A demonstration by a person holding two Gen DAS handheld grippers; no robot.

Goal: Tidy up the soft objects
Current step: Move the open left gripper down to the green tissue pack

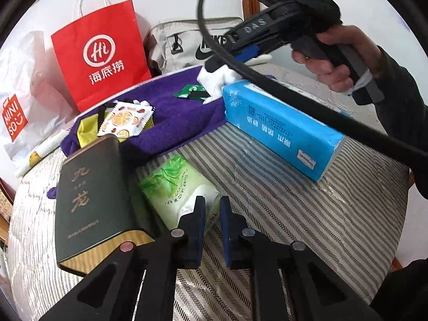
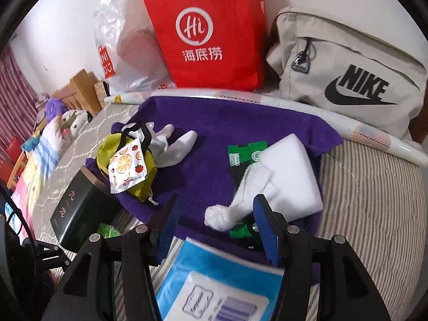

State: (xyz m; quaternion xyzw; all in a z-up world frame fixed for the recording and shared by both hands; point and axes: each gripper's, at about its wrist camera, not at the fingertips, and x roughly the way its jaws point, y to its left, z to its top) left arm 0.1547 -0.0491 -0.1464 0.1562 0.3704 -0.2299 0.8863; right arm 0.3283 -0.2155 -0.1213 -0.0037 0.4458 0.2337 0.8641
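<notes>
A purple towel lies on the bed and carries white socks, a yellow-green pouch with a fruit-print packet, a green packet and a white foam block with a knotted white sock. My right gripper is open above the knotted sock, with a blue tissue pack under it. My left gripper is nearly shut and empty over a green tissue pack. The blue tissue pack also shows in the left wrist view, with the right gripper's fingers above it.
A dark green box lies next to the green tissue pack. A red paper bag, a white plastic bag and a beige Nike bag stand behind the towel. A rolled sheet lies along the back. Plush toys sit far left.
</notes>
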